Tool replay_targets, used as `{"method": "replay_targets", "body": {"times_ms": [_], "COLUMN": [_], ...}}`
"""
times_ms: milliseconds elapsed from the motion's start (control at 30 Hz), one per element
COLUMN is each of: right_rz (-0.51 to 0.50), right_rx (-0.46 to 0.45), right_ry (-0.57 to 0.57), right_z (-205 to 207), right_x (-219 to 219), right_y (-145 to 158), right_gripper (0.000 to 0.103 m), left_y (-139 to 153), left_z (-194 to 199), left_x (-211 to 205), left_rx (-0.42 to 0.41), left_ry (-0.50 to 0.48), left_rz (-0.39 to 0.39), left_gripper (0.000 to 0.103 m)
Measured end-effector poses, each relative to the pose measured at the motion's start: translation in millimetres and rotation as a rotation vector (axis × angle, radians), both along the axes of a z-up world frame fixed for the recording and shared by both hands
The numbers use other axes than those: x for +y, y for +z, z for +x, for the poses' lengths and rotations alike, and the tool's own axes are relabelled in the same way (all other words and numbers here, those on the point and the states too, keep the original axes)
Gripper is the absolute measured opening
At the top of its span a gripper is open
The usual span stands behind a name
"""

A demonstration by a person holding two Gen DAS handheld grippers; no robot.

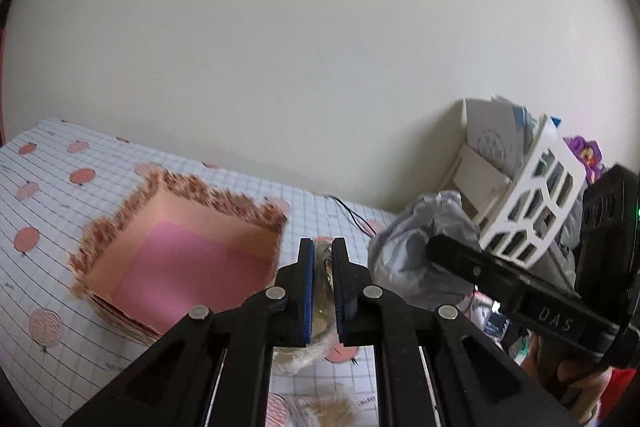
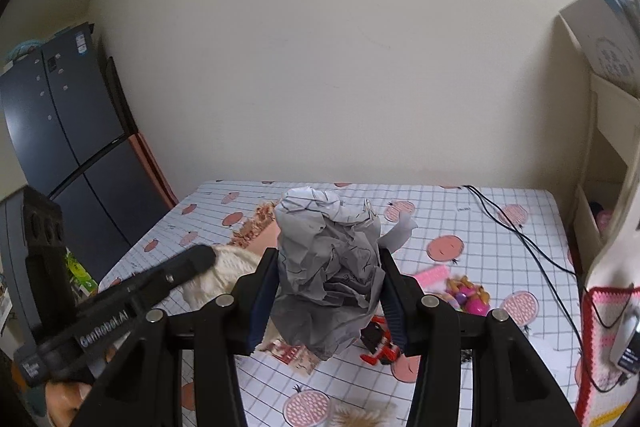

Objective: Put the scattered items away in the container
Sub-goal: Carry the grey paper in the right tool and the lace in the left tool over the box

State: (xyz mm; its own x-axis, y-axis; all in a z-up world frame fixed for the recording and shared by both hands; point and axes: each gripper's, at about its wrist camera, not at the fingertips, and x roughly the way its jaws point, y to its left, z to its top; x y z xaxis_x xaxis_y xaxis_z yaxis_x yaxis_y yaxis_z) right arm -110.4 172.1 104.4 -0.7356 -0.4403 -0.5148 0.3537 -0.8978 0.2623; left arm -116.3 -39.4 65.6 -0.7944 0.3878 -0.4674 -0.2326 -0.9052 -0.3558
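My left gripper (image 1: 322,247) is shut on a cream fluffy item (image 1: 316,323), held above the table just right of the pink box (image 1: 180,267) with its brown fringed rim. My right gripper (image 2: 328,259) is shut on a big ball of crumpled grey paper (image 2: 320,223), also lifted off the table. The paper ball (image 1: 412,251) shows at the right of the left wrist view. The right wrist view shows the cream item (image 2: 228,275) at the left gripper's fingertips (image 2: 204,257), with the box rim (image 2: 256,223) behind it. A red toy (image 2: 380,349), a pink doll (image 2: 468,295) and a pink comb (image 2: 434,273) lie on the checked cloth.
A white rack (image 1: 528,195) with papers stands at the table's right end. A black cable (image 2: 520,235) runs across the cloth. A tan fluffy thing (image 2: 360,417) lies at the near edge. A dark fridge (image 2: 60,127) stands left of the table, and a pink-edged crochet piece (image 2: 604,327) hangs at the right.
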Motion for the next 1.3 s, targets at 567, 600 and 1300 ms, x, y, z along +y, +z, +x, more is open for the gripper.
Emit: {"method": "replay_targets", "body": {"times_ms": [567, 600, 1300], "right_rz": [0.055, 0.056, 0.095], "right_rx": [-0.079, -0.088, -0.232], "right_ry": [0.101, 0.107, 0.163], "right_z": [-37, -39, -76], "right_x": [-75, -79, -127], "right_y": [-28, -32, -89], "right_gripper": [0.051, 0.051, 0.053], "left_y": [-15, -18, -73], "left_z": [-28, -31, -62], "left_x": [-73, -75, -105], "left_rx": [-0.026, -0.034, -0.172], "left_ry": [0.153, 0.158, 0.231], "left_rz": [0.006, 0.006, -0.025], "left_gripper": [0.009, 0.009, 0.009]}}
